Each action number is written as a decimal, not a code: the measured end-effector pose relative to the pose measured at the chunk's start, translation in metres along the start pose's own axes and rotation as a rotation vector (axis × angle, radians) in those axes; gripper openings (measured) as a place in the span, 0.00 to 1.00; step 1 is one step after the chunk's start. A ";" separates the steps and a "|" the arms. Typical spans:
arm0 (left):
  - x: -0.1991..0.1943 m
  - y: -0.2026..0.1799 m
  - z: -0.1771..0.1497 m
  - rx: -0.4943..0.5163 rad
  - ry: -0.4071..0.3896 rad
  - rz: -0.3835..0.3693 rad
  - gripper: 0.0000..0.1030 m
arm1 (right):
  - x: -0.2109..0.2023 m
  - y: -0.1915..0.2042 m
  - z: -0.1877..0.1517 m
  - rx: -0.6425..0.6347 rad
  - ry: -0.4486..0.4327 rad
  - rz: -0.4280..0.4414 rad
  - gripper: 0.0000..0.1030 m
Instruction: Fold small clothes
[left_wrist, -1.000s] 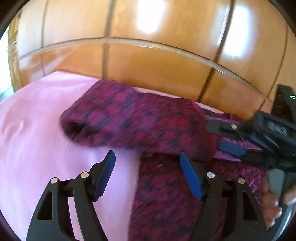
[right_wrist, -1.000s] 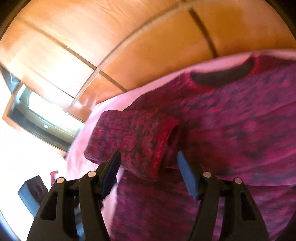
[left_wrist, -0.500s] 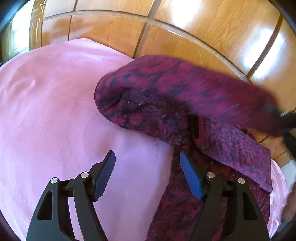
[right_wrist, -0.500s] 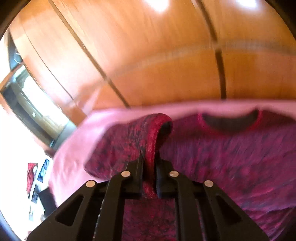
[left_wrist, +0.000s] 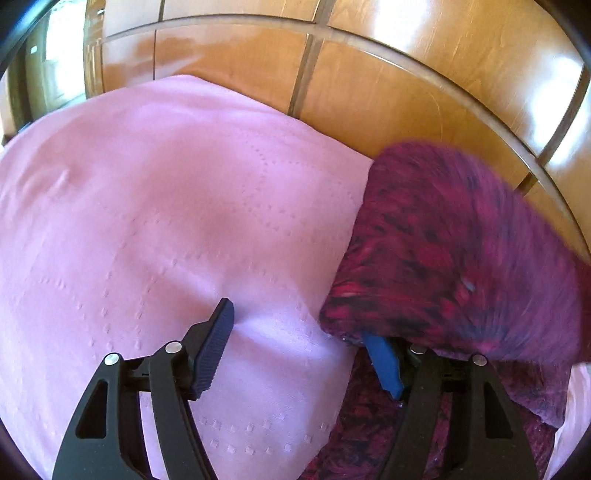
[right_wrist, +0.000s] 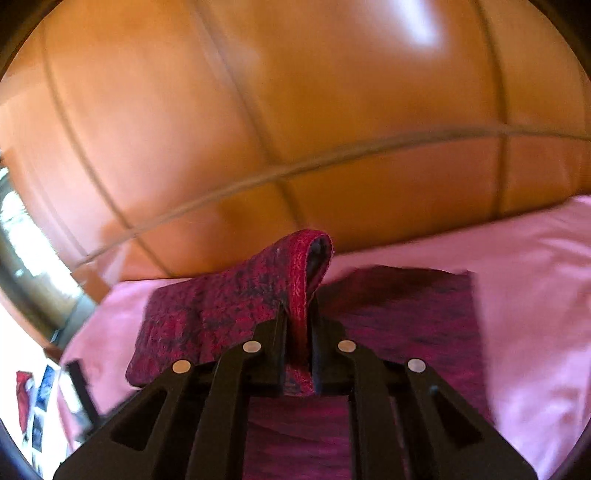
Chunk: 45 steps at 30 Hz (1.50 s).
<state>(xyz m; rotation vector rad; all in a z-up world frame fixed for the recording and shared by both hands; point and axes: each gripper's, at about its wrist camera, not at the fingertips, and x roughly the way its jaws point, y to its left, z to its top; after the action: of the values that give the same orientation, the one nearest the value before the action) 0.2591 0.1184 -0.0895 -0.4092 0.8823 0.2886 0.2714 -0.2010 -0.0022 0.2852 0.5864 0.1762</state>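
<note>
- Your right gripper (right_wrist: 298, 332) is closed on the red cuff (right_wrist: 301, 280) of the sweater's sleeve and holds it lifted above the sweater (right_wrist: 399, 314).
- The sweater lies flat on the pink bedsheet (right_wrist: 535, 295), near the wooden headboard (right_wrist: 258, 110).
- Your left gripper (left_wrist: 299, 347) has its jaws apart and nothing is between them; it hangs over the bedsheet (left_wrist: 147, 221) just beside the sweater's edge.
- The raised sleeve (left_wrist: 461, 258) covers the tip of the blue finger (left_wrist: 384, 365).
</note>
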 end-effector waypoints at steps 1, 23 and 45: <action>-0.001 -0.001 -0.001 0.018 -0.005 0.008 0.67 | 0.003 -0.013 -0.006 0.005 0.020 -0.032 0.08; -0.034 0.030 -0.001 0.037 0.038 -0.167 0.62 | 0.020 -0.082 -0.049 0.075 0.113 -0.181 0.13; 0.056 0.008 0.095 -0.235 0.256 -0.567 0.63 | 0.028 -0.031 -0.057 -0.083 0.070 -0.116 0.42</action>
<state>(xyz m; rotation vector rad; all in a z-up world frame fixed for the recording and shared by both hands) 0.3548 0.1728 -0.0823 -0.9066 0.9448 -0.1912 0.2648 -0.2117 -0.0716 0.1641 0.6616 0.0989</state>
